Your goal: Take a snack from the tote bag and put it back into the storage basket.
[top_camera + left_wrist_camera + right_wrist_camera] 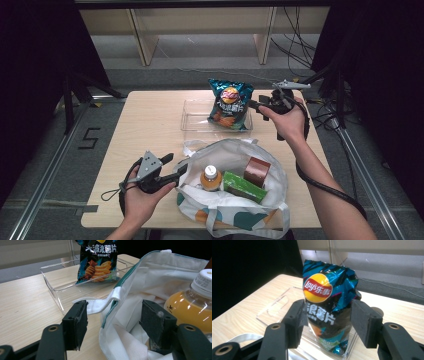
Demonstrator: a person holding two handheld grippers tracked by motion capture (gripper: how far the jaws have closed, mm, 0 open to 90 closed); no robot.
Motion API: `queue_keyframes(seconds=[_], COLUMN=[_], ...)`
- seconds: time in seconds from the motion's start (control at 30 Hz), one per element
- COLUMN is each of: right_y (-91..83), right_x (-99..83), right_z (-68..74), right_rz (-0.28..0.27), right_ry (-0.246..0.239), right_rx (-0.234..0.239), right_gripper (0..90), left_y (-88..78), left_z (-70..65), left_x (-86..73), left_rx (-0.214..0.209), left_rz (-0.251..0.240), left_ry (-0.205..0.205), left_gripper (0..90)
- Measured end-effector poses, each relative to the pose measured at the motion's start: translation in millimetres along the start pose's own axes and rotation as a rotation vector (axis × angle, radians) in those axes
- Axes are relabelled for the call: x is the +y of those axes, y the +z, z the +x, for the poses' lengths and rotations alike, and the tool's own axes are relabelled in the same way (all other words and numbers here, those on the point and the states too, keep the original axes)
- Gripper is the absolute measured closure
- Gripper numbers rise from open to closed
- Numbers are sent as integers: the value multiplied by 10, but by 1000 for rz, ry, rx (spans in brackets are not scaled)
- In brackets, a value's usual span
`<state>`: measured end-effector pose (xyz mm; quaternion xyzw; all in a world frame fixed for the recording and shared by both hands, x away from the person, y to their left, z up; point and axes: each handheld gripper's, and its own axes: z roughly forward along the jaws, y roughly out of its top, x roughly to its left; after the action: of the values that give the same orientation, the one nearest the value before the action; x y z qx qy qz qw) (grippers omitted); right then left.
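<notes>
One chip bag upright in far-right end of clear tray, tray's left half bare, bare wood left of tray to table edge. Right gripper just right of bag; right gripper view: jaws apart, flanking bag, no pad pressing. Left gripper at tote bag rim; left gripper view: jaws wide, rim cloth between, not pinched. Tote just nearside of tray; high view: one orange bottle, one green box, one brown box.
</notes>
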<state>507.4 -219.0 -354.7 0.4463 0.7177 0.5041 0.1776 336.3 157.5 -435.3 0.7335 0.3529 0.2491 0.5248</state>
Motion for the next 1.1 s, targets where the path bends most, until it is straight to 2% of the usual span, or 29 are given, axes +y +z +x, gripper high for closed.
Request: queue_keyframes(seconds=[0.03,0.07,0.1,0.17,0.23,0.3,0.33,0.37,0.47,0.5,0.57,0.6,0.63,0.7,0.73,0.77,0.8,1.0,1.07,1.1], right_y=[-25,-58,-83,-130,-173,-204,-221,-253,-301,-326,-362,-378,-391,-434,-458,-463,-493,-609,-659,-672], right_x=[-3,-15,-23,-47,-69,-85,-86,-93,-128,-142,-175,-187,-190,-198,-203,-211,-218,-314,-355,-369], right_z=[11,8,23,27,54,71,63,81,89,118,116,134,115,143,165,146,171,210,250,243], right_rz=[5,-6,-7,1,15,17,16,20,26,32,27,23,18,22,29,17,31,28,39,31], right_ry=[3,-14,-6,-23,-9,-18,-42,-32,-48,-24,-44,-24,-49,-42,-18,-53,-27,-59,-43,-55], right_rx=[-5,3,4,-1,15,8,14,14,22,25,38,47,52,43,53,58,56,82,84,86], right_gripper=[470,470,470,470,470,470,469,469,470,470,467,462,460,458,458,459,462,481,484,485], left_y=[8,4,5,6,9,14,18,20,21,19,19,20,24,33,35,36,42,32,31,31], left_z=[-11,-11,-12,-13,-20,-13,-18,-17,-7,-7,-3,-4,-3,-6,-7,-12,-14,-3,3,4], left_x=[-7,-3,-2,2,2,4,2,3,4,3,5,6,10,13,13,11,7,9,9,7], left_rx=[-8,-2,-1,0,-2,-5,-3,-4,-6,-6,-7,-8,-8,-12,-14,-14,-21,-12,-11,-12], left_rz=[-5,2,3,3,3,7,6,3,1,2,3,3,4,-1,-1,0,-5,-1,-2,-3], left_ry=[-16,-7,-3,10,0,3,-8,-9,-2,-7,-3,-4,-3,-2,1,-5,-10,-8,-5,-7], left_gripper=[378,378,378,378,378,378,378,378,378,378,378,377,377,376,376,376,376,375,376,376])
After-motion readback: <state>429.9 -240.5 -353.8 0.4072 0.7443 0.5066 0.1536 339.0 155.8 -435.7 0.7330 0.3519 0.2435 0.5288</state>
